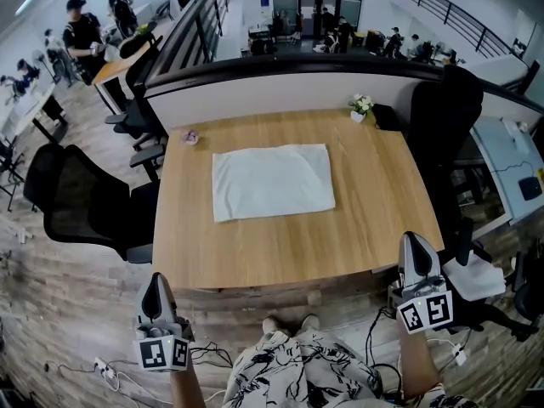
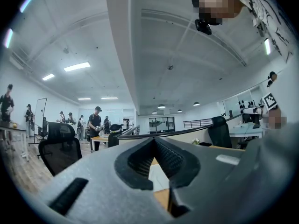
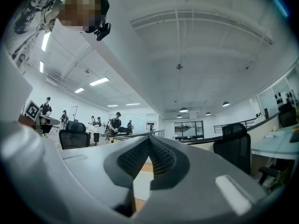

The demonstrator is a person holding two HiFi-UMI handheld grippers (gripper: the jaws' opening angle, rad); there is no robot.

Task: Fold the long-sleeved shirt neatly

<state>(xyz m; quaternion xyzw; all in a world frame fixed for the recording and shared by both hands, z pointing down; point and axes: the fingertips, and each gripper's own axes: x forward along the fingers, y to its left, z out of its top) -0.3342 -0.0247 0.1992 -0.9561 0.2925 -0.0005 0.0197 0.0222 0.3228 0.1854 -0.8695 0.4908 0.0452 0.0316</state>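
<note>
We hold the left gripper (image 1: 155, 280) and the right gripper (image 1: 415, 240) at the near edge of the wooden table (image 1: 255, 257), both pointing away from us across it. The long-sleeved shirt (image 1: 272, 181) lies ahead of both, well apart from them, on the middle of the tabletop. It is a flat white rectangle with its long axis running side to side. It sits between the two lines the grippers point along, so neither hand looks clearly nearer. The right one reaches a little further forward, beside the table's near right corner.

The head view alone shows the shirt's whole outline and its squared edges, and we judge the fold complete or nearly so. The gripper views show only a white sliver of it (image 2: 159, 176) (image 3: 140, 185) low behind the pads. They do show what the head view cannot: each gripper's jaws (image 2: 154, 141) (image 3: 148, 140) are closed together at the tips, with nothing caught between them.
</note>
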